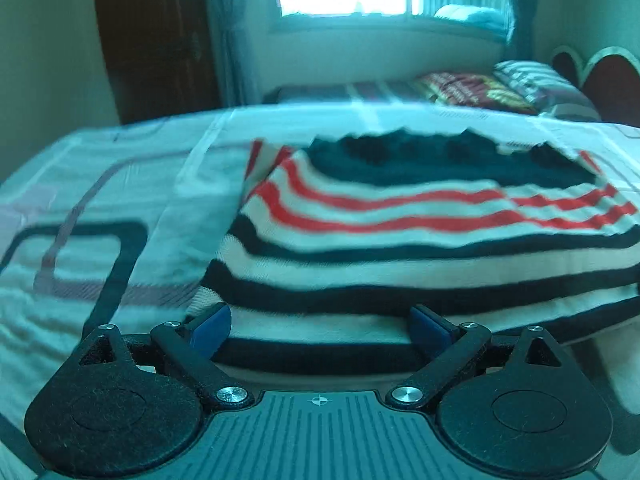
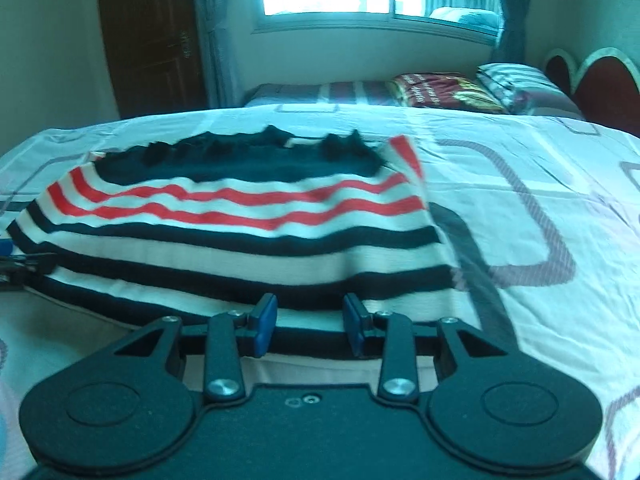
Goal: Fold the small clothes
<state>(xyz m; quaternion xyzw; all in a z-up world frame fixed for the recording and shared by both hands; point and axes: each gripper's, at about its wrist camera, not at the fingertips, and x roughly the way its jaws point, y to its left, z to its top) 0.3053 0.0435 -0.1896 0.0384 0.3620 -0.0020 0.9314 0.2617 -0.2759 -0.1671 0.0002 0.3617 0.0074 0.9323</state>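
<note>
The bed sheet (image 2: 540, 184) fills the lower half of both views, pulled flat — a good surface for folding. On it lies the striped knit garment (image 2: 240, 216), black, white and red, spread across the centre-left of the right wrist view and the centre-right of the left one, its near hem reaching to the bottom centre. That hem faces both claws, likely so 2 corners can be lifted together. The left gripper (image 1: 320, 330) stands wide open, the hem lying between its blue pads (image 1: 210, 330) but not pinched. The right gripper (image 2: 310, 322) has a narrower gap, the hem edge in it — I can't tell whether the pads bite.
</note>
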